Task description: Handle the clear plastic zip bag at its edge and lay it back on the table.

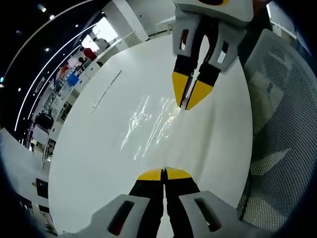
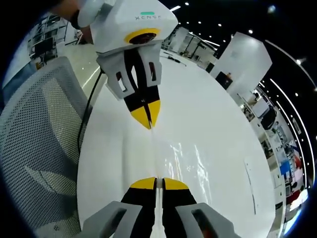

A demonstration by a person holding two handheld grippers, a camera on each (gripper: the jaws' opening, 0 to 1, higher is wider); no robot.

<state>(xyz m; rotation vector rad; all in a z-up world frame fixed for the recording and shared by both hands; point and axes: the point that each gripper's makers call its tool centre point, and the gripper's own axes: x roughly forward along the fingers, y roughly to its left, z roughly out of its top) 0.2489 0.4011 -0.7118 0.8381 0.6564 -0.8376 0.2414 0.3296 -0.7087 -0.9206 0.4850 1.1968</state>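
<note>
- The white bench [image 1: 99, 163] is stretching away under both of your grippers, carrying the work across its glossy top; in the right gripper view the same bench [image 2: 208, 114] is running toward a brightly lit hall.
- A grey mesh chair [image 1: 282, 124] is standing just beside the bench edge, and it is appearing again as the mesh chair back [image 2: 39, 139] in the right gripper view.
- The clear plastic zip bag [image 1: 148, 124] is lying on the bench between your two grippers, its film catching the ceiling lights; in the right gripper view the bag [image 2: 183, 158] is showing as a glinting sheet with one edge drawn taut in a line from gripper to gripper.
- Your left gripper [image 1: 163, 174] is pinching the near edge of the bag, its yellow tips pressed together on the film; it is facing you in the right gripper view [image 2: 147, 119], tips closed on the same edge.
- Your right gripper [image 2: 156, 184] is clamping the opposite end of that edge, tips together; from the left gripper view it [image 1: 190, 94] is reaching in from above, nipping the film.
- A thin strip [image 1: 105, 91] is lying on the bench well apart from the bag.
</note>
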